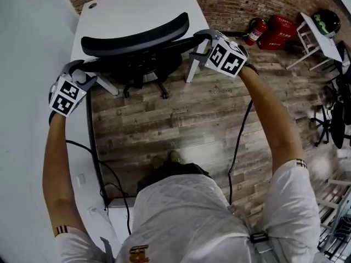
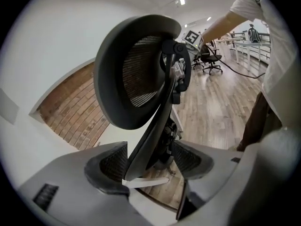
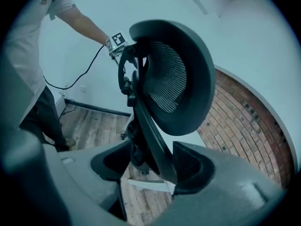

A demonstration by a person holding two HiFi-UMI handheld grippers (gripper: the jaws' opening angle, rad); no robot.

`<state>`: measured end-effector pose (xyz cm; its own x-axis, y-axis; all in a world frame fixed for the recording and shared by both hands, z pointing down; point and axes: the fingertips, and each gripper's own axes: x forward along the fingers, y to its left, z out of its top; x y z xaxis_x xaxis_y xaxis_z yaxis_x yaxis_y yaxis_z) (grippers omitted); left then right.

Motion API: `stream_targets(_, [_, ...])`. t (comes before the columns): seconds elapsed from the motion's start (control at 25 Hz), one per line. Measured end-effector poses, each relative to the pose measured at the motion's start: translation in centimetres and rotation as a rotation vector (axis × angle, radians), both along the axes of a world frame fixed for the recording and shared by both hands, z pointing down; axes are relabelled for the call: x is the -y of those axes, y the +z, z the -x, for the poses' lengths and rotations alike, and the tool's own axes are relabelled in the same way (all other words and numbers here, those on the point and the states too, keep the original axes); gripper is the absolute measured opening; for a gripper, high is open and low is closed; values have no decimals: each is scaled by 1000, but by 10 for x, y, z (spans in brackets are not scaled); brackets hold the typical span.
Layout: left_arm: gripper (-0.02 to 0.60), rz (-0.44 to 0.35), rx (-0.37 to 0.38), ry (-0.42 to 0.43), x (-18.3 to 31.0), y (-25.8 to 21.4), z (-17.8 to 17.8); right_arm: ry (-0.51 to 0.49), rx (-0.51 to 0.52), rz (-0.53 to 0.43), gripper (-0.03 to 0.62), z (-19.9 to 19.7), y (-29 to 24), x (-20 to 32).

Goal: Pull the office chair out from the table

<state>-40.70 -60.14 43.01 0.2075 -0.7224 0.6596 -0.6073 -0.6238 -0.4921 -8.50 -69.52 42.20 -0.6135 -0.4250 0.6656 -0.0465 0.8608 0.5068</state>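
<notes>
The office chair [image 1: 137,40] sits at the upper middle of the head view. Its seat is tucked under the white surface [image 1: 126,10] and its curved backrest faces the person. The left gripper [image 1: 86,74] is at the backrest's left end and the right gripper [image 1: 200,44] at its right end. Both are released: in each gripper view the jaws stand wide apart with the dark rim of the backrest running up between them, and neither pair is clamped on it.

The step in hand looks like taking hold of the backrest at both ends. To do it well, each gripper should probably go on until the rim sits deep between the pads. Both should then close on the solid rim, not on the mesh. Keeping the 2 grips level should let the chair roll straight instead of swivelling. The pull should run toward the bottom of the frame, over the wooden floor [image 1: 181,119]. It should be slow enough that the base [image 1: 143,81] clears the surface's white legs. The black cable [image 1: 241,130] hanging from the right gripper should stay out of the chair's path.
</notes>
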Motion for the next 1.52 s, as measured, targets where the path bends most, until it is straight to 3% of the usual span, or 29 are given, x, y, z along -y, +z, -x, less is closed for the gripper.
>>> stream_targets(0.28, [305, 71, 82, 46, 23, 23, 14, 7, -55, 26, 272, 10, 15, 29])
stream_targets(0.44, [304, 113, 119, 93, 34, 33, 12, -31, -137, 61, 272, 15, 29, 37])
stream_targets(0.76, [299, 153, 179, 171, 38, 50, 6, -109, -294, 0, 259, 25, 47, 41])
stream_targets(0.84, [279, 155, 208, 190, 36, 51, 7, -120, -316, -14, 252, 26, 49, 42])
stream_targets(0.92, [222, 155, 252, 213, 36, 52, 9, -118, -325, -30, 191, 24, 50, 44])
stream_targets(1.04, [148, 150, 304, 236, 38, 53, 12, -117, -338, -42, 177, 24, 51, 44])
stream_targets(1.52, [130, 162, 326, 263, 16, 54, 11, -148, -392, -135, 132, 17, 60, 28])
